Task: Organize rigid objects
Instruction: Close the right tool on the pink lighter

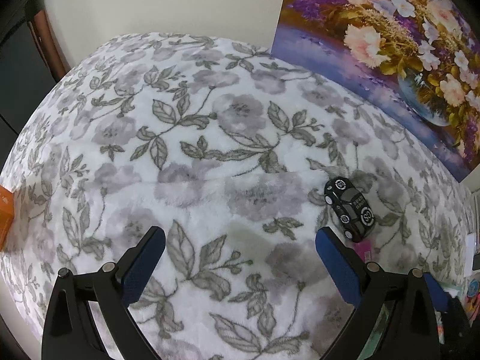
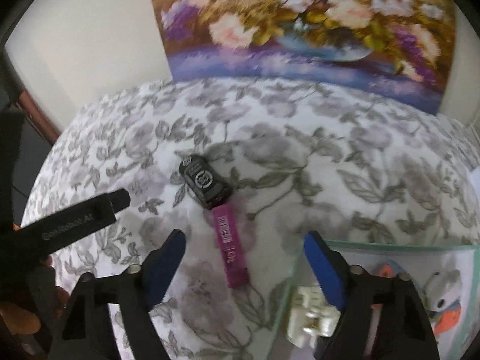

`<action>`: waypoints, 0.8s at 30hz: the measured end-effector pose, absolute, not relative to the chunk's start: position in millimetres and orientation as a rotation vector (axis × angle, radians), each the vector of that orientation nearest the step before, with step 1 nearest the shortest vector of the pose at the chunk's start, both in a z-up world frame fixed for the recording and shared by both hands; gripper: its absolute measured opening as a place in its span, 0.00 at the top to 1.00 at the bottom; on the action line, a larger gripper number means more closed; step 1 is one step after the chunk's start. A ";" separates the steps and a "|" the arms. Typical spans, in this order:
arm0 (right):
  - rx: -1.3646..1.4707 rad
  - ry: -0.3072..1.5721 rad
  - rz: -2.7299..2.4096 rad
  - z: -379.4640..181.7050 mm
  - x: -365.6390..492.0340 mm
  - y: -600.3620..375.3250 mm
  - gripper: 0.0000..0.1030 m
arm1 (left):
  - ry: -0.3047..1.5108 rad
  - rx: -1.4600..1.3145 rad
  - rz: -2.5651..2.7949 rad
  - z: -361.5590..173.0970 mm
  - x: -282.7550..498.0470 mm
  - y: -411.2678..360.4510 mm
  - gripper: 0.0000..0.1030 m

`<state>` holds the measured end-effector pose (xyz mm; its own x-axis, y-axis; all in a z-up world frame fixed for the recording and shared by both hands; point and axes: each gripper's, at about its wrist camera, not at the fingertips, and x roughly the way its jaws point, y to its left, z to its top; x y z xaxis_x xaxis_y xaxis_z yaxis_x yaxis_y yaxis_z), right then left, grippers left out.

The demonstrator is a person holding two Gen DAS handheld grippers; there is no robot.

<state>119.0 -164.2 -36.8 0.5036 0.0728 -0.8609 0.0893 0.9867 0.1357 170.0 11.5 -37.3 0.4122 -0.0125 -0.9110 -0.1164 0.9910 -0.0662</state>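
Observation:
A black toy car lies on the floral blanket, just beyond my left gripper's right fingertip. My left gripper is open and empty above the blanket. In the right wrist view the same car lies ahead, with a slim pink box behind it pointing toward me. My right gripper is open and empty, its jaws on either side of the pink box's near end. A pale green tray at lower right holds a white toy and a cartoon card.
A flower painting leans against the wall behind the blanket. An orange box sits at the left edge. The left gripper's black body reaches in from the left in the right wrist view. A dark cabinet stands far left.

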 end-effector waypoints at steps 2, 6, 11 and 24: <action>0.169 1.062 0.009 -45.4 124.4 -159.4 0.30 | 1.147 -0.119 0.071 -39.5 173.5 12.5 0.03; 0.147 1.094 0.021 -58.5 132.7 -152.6 0.44 | 1.149 -0.113 0.073 -42.9 179.4 15.0 0.03; 0.131 1.124 0.014 -72.0 138.9 -150.3 0.55 | 1.151 -0.108 0.056 -46.7 185.4 12.4 0.03; 0.099 1.118 -0.008 -75.0 143.4 -150.7 0.80 | 1.178 -0.115 -0.006 -55.3 191.5 -3.5 0.03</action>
